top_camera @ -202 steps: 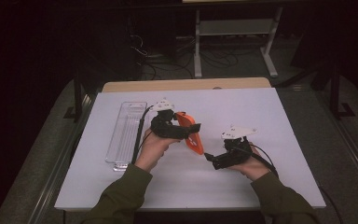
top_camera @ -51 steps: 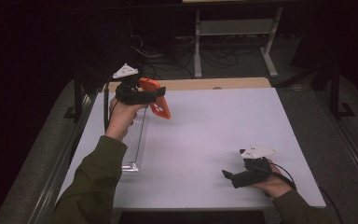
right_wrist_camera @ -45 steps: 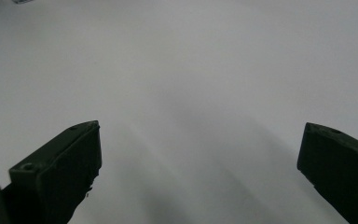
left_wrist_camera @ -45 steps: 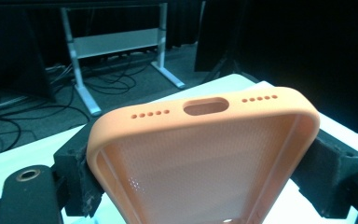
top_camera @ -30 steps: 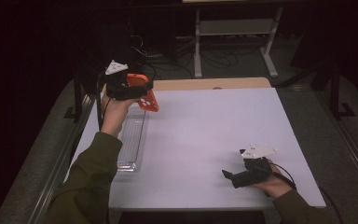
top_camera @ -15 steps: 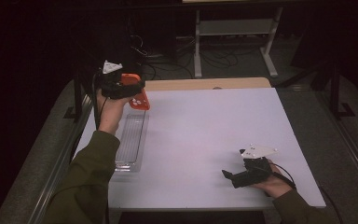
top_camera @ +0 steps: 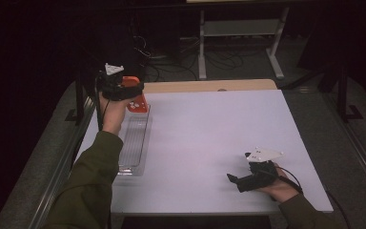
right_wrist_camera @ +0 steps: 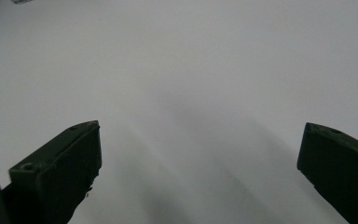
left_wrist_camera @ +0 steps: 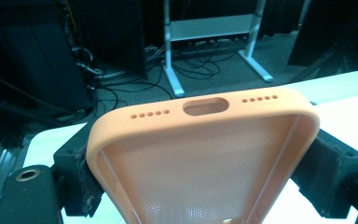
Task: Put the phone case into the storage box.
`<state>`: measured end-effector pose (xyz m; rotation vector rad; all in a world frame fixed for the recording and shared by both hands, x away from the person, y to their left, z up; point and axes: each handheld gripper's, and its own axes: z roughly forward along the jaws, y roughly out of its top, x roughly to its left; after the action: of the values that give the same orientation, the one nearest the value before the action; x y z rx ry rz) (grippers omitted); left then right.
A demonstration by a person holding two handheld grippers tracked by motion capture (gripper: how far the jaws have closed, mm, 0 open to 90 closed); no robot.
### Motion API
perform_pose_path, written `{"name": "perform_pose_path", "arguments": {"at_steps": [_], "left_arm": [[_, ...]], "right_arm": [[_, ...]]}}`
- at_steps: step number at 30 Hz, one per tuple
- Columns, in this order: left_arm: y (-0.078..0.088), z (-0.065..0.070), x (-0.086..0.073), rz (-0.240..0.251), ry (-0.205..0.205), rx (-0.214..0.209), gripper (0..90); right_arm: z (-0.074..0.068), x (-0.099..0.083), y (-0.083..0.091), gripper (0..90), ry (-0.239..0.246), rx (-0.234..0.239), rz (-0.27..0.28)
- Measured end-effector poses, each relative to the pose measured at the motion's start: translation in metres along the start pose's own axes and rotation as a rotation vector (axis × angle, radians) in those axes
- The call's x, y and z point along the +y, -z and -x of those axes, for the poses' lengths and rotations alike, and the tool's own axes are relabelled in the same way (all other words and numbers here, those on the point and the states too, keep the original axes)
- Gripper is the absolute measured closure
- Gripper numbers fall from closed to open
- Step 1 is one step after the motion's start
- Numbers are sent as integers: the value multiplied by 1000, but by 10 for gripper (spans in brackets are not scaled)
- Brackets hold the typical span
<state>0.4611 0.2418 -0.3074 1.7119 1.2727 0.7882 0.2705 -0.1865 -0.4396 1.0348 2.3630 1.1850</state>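
1. Clamping the orange phone case (left_wrist_camera: 205,154) by its two long sides, your left gripper (top_camera: 119,88) holds it above the table's (top_camera: 209,129) 10 o'clock corner.
2. Under the case lies a clear tray (top_camera: 133,145), along the left edge.
3. Your right gripper (top_camera: 240,181) rests at 5 o'clock, jaws wide apart over bare white tabletop, nothing between them.

Dark room, metal stand (top_camera: 240,36) (cables beneath)
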Motion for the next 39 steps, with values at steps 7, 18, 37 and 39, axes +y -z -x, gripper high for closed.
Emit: {"name": "perform_pose_path", "arguments": {"at_steps": [7, 18, 37, 39], "left_arm": [[-11, -1, -4, -36, -8, 36, 155], [-22, -2, -11, -72, -5, 51, 154], [-37, -1, -26, -132, -20, 63, 153], [-39, 0, -27, -138, -21, 63, 153]], "right_arm": [[0, 0, 0, 0, 0, 1, 0], [0, 0, 1, 0, -4, 2, 4], [0, 0, 1, 0, -4, 4, 4], [0, 0, 1, 0, -4, 4, 5]]}}
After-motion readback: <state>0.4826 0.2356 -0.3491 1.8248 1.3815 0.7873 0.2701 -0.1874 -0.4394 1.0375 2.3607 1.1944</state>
